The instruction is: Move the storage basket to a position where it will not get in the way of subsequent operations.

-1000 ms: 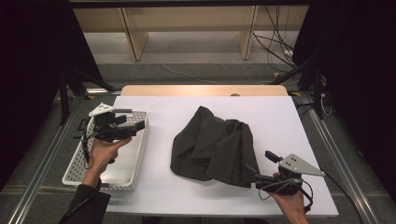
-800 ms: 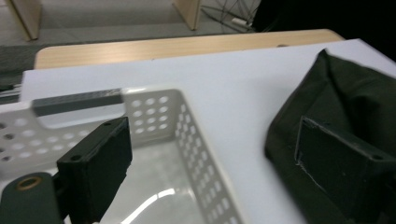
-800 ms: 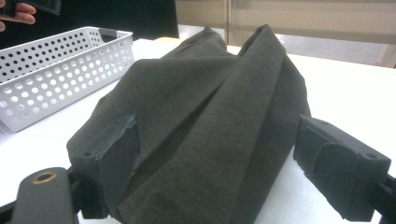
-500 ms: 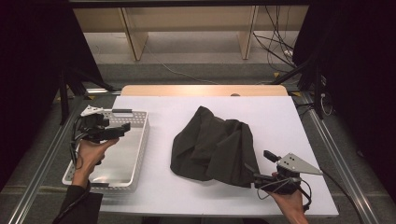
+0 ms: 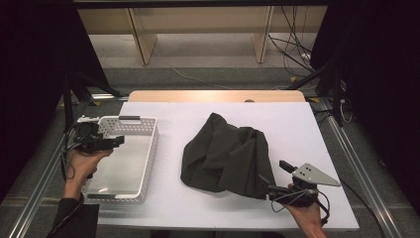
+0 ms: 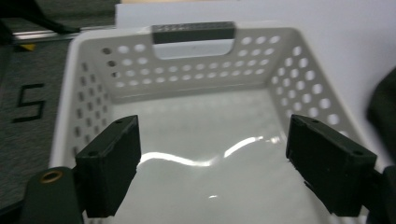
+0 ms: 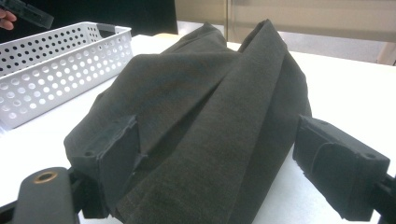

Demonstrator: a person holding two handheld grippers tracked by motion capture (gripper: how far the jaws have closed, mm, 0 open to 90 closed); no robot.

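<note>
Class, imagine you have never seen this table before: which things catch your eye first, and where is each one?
A crumpled dark cloth lies heaped in the middle of the white table. The right gripper sits at its near right edge, jaws open around the folds. To the left stands a white perforated basket, empty, with the left gripper open above it.

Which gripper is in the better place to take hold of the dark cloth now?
The right gripper: its open jaws already stand on both sides of the dark cloth. The left gripper is open above the white basket.
</note>
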